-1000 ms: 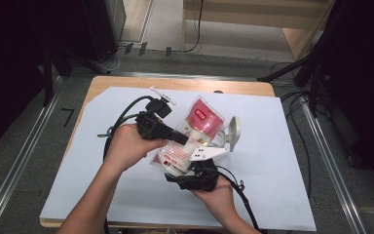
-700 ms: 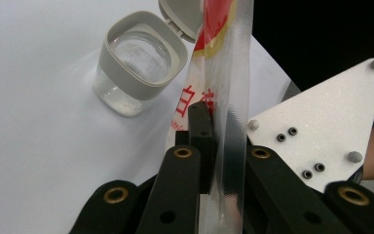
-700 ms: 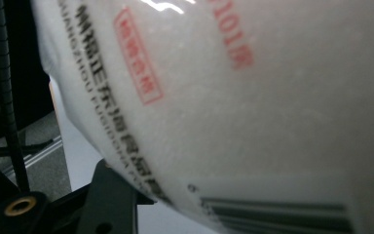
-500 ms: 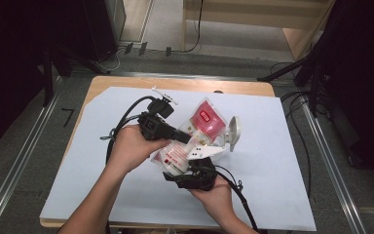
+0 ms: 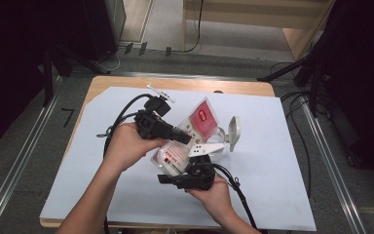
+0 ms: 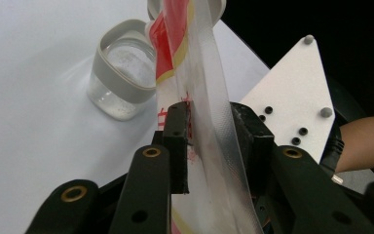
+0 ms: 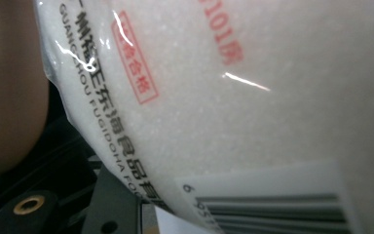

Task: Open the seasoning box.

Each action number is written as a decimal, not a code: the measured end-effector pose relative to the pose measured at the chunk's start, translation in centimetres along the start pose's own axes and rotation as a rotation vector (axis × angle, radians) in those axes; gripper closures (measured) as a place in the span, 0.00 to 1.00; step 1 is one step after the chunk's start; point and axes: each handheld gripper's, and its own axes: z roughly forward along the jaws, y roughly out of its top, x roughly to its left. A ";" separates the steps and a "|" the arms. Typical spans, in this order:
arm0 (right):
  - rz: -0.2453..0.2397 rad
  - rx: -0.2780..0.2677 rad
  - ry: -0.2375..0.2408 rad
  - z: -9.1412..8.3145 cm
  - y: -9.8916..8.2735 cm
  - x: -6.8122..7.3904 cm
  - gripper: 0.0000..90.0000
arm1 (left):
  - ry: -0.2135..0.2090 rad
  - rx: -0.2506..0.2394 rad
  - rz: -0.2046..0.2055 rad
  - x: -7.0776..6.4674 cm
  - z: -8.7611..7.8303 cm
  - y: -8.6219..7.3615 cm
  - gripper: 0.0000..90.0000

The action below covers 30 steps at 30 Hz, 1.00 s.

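A clear bag of white granules with a red label [image 5: 202, 119] is held tilted above the table, its top toward a small clear jar [image 5: 220, 142] with a grey rim and an open flip lid [image 5: 234, 130]. My left gripper [image 5: 187, 138] straddles the bag's sealed top strip [image 6: 209, 87]. Its jaws have just been opening and stand slightly apart around the strip [image 6: 209, 141]. The jar [image 6: 121, 83] stands just beyond them. My right gripper [image 5: 169, 176] is shut on the bag's lower end. The granules and a barcode [image 7: 253, 97] press close to the right gripper view's camera.
A white sheet [image 5: 282, 165] covers the wooden table [image 5: 126, 84]. Cables [image 5: 121, 114] trail from both grippers across the sheet. The right gripper's grey three-cornered plate [image 6: 297, 97] sits close beside my left jaws. Dark equipment and metal rails border the table.
The left gripper's jaws have parted around the bag's top strip. Both hands and the bag stay about where they were.
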 end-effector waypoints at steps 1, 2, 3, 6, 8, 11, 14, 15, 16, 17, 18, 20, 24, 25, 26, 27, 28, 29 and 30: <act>0.003 0.000 0.002 0.0 0.0 0.0 0.62 | 0.008 0.003 0.000 0.0 -0.2 0.0 0.81; 0.003 0.000 0.002 0.0 0.0 0.0 0.62 | 0.008 0.003 0.000 0.0 -0.2 0.0 0.85; 0.003 0.001 0.004 0.0 0.0 -0.1 0.62 | 0.041 0.002 0.004 -0.1 -0.2 -0.1 0.85; -0.009 0.011 -0.027 0.0 0.0 0.0 0.62 | 0.098 0.007 0.006 -0.1 0.2 -0.1 1.00; 0.003 0.017 -0.042 0.0 0.0 -0.2 0.61 | 0.110 0.010 -0.013 -0.2 0.5 0.0 1.00; -0.012 0.031 -0.077 0.1 -0.1 -0.1 0.57 | 0.117 0.011 -0.020 -0.5 0.8 0.1 1.00; -0.043 0.042 -0.136 0.2 0.0 0.2 0.53 | 0.108 -0.004 -0.043 -0.5 0.9 0.1 1.00; -0.043 0.042 -0.136 0.2 0.0 0.2 0.53 | 0.106 -0.014 -0.037 -0.4 0.9 0.1 1.00; -0.058 0.048 -0.163 0.2 0.0 0.4 0.52 | 0.101 -0.029 -0.045 -0.4 0.9 0.1 1.00; -0.073 0.052 -0.195 0.2 0.1 0.5 0.53 | 0.096 -0.032 -0.052 -0.3 0.8 0.1 1.00; -0.094 0.058 -0.233 0.1 0.2 0.8 0.55 | 0.100 -0.042 -0.057 -0.3 0.8 0.1 1.00; -0.101 0.063 -0.248 0.1 0.3 0.8 0.56 | 0.093 -0.046 -0.056 -0.2 0.7 0.1 1.00; -0.107 0.069 -0.263 0.0 0.3 0.9 0.64 | 0.095 -0.046 -0.059 -0.1 0.7 0.0 1.00; -0.104 0.073 -0.266 0.0 0.3 0.8 0.65 | 0.093 -0.047 -0.057 -0.2 0.8 0.0 1.00; -0.105 0.073 -0.266 0.0 0.3 0.8 0.65 | 0.093 -0.047 -0.057 -0.2 0.8 0.0 1.00; -0.103 0.071 -0.254 -0.1 0.3 0.8 0.66 | 0.094 -0.046 -0.055 -0.1 0.8 0.0 1.00; -0.097 0.070 -0.240 -0.1 0.3 0.7 0.66 | 0.095 -0.045 -0.051 -0.1 0.8 0.0 1.00; -0.097 0.070 -0.240 -0.1 0.3 0.7 0.66 | 0.095 -0.045 -0.047 -0.1 0.8 0.0 1.00; -0.085 0.065 -0.221 -0.1 0.3 0.7 0.67 | 0.094 -0.051 -0.051 -0.1 0.8 0.0 1.00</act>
